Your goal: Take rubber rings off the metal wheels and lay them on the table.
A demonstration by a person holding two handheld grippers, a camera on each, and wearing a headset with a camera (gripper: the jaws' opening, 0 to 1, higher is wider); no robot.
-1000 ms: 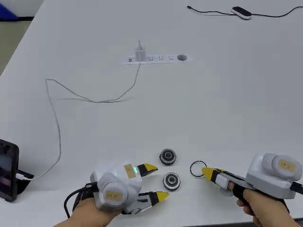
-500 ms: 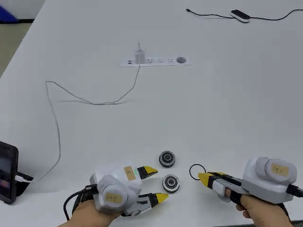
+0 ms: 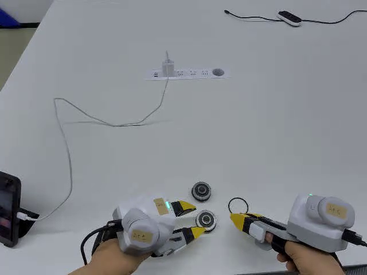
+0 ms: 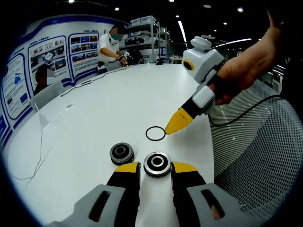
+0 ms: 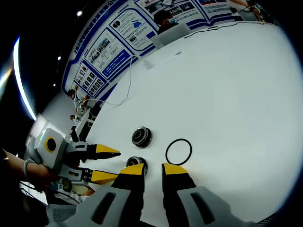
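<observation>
Two metal wheels lie near the table's front edge: the far wheel and the near wheel. A loose black rubber ring lies flat to their right. My left gripper is open, its yellow tips on either side of the near wheel. My right gripper sits just short of the ring, jaws a narrow gap apart with nothing between them.
A white power strip lies mid-table with a thin cable running to a dark device at the left edge. Another corded device is far right. A mesh chair stands beside the table.
My left gripper has slid right, so the near wheel now sits between its tips. The right gripper has drawn back from the ring, which stays on the table.
</observation>
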